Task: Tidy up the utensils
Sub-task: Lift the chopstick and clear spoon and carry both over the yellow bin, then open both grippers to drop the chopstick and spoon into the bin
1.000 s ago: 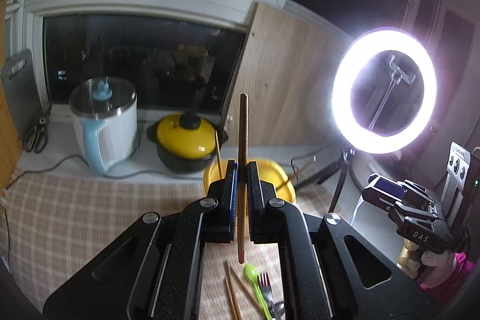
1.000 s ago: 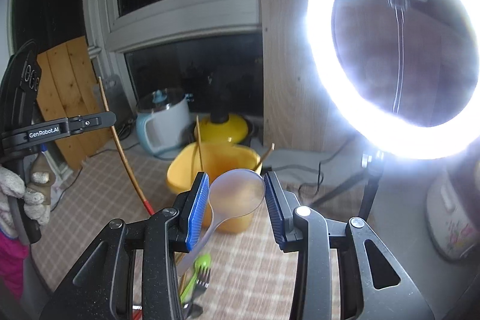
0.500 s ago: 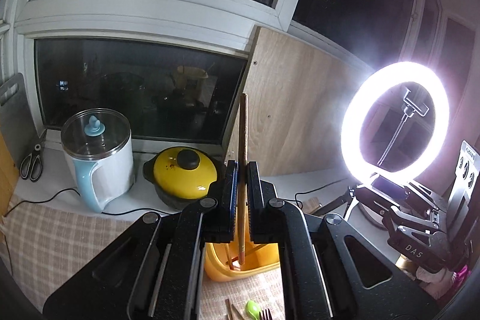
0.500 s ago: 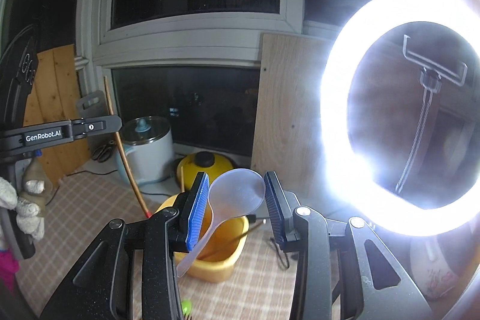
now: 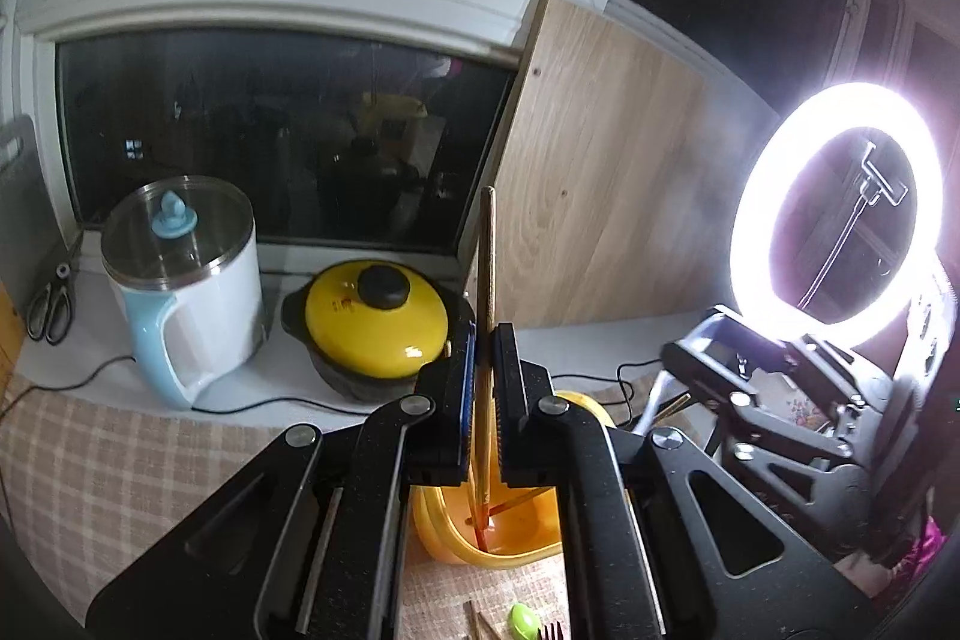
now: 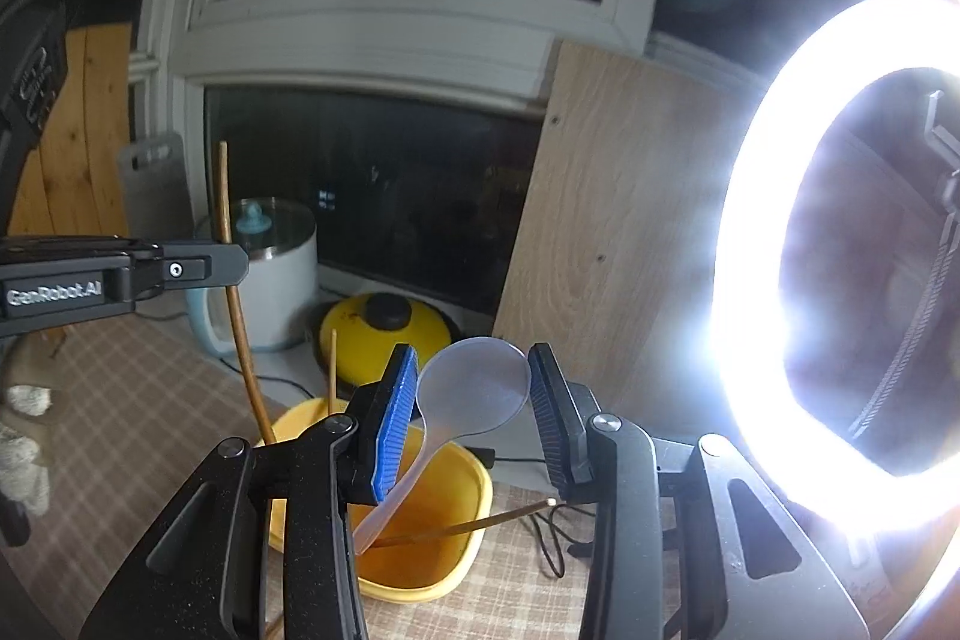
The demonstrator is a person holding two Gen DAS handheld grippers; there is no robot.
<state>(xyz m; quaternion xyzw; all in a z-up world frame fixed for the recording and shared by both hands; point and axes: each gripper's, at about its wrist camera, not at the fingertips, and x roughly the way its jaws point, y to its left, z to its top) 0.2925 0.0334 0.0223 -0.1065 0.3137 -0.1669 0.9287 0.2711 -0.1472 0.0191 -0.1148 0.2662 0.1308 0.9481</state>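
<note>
While left tongs point(image 5: 483, 394) clamp chopstick point(image 5: 487, 280) w/ tip inside yellow tub point(image 6: 462, 472), right tongs point(image 6: 471, 418) prob. grip spoon point(image 6: 474, 394).

Tub point(image 6: 462, 568): on the bench point(image 6: 510, 598), before the pot point(image 5: 375, 322).
Kettle point(image 5: 186, 280): left of the pot.
Chopstick point(image 6: 468, 523): in the tub, leaning right.
Ring light point(image 5: 840, 202): far right.

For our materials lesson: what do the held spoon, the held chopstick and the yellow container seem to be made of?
Spoon: frosted translucent plastic; light passes through it.
Chopstick: probably wood or bamboo; brown, matte, reddish tip.
Yellow container: likely glossy moulded plastic, with a smooth rolled rim.
</note>
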